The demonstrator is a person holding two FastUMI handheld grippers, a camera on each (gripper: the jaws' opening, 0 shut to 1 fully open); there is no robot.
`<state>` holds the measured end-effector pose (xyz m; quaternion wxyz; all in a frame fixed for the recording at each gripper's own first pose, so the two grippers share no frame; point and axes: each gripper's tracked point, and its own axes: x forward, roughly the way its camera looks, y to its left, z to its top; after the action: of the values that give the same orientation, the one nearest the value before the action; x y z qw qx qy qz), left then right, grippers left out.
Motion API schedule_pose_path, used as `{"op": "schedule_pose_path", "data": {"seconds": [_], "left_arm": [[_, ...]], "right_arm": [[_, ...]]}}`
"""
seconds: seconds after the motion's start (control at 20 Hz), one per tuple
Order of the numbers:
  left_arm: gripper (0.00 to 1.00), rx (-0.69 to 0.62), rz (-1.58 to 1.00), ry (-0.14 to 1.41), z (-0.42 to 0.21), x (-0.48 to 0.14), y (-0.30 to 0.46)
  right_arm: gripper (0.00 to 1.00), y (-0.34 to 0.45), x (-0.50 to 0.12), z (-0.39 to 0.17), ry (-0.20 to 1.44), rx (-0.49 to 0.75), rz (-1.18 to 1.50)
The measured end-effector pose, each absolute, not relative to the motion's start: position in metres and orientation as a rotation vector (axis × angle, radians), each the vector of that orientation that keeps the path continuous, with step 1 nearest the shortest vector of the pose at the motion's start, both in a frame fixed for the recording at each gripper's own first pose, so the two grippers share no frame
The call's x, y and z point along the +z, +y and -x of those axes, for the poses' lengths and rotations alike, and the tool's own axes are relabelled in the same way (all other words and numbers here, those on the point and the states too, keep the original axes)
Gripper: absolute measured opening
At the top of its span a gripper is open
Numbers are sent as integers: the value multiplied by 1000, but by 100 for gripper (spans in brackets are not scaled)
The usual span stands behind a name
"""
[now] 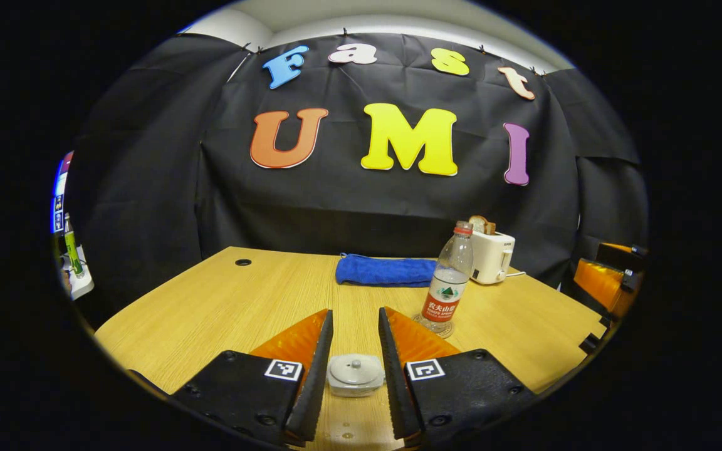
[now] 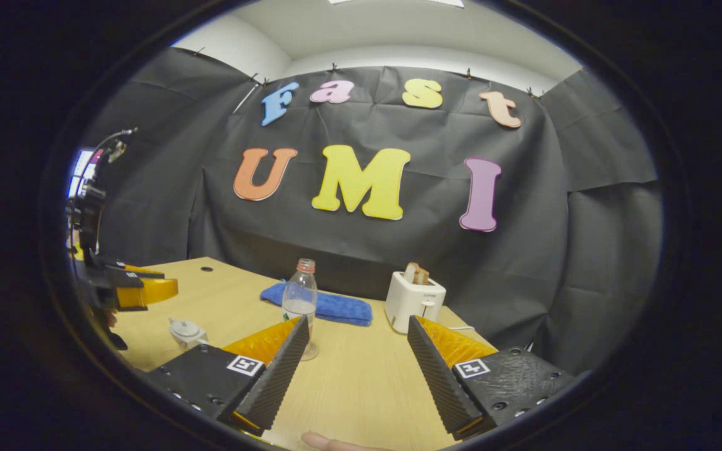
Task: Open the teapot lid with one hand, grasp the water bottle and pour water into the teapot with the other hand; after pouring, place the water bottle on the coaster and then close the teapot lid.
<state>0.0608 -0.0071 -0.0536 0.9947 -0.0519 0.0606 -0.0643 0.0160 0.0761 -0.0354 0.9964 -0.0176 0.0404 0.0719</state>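
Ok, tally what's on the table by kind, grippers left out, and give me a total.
Teapot: 1, lid on
Bottle: 1, upright on a coaster
Coaster: 1
Cloth: 1, blue
Toaster: 1, white, with toast in it
Total: 5

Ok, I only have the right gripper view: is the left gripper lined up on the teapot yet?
Observer: In the left gripper view, the teapot shows between the left gripper's open fingers, and neither finger touches it.
Operator: Is the lid on?
Observer: Yes, the lid sits closed with its knob up.
Operator: What's under the water bottle? My finger hides its foot.
Observer: The water bottle stands upright on a clear coaster, with its cap on.
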Motion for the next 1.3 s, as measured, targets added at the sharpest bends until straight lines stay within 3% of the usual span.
{"op": "schedule_pose_path", "data": {"seconds": [0.45, 0.6, 0.65, 0.8, 1.25, 1.3], "left_arm": [[48, -170, 113, 100, 2, -8, -9], [56, -151, 78, 53, 19, 12, -4], [50, -146, 74, 38, 23, 16, -4], [99, -129, 76, 29, 30, 19, -3], [96, -80, 17, 16, 28, 17, 3], [96, -71, 10, 13, 27, 17, 3]], "right_arm": [[98, 83, -25, 26, 78, 138, 59], [95, 69, -25, 30, 98, 106, 36], [95, 64, -24, 31, 103, 95, 23], [98, 51, -23, 31, 112, 70, -8], [92, 48, -21, 33, 109, 81, 8], [95, 49, -21, 34, 109, 83, 11]]}}
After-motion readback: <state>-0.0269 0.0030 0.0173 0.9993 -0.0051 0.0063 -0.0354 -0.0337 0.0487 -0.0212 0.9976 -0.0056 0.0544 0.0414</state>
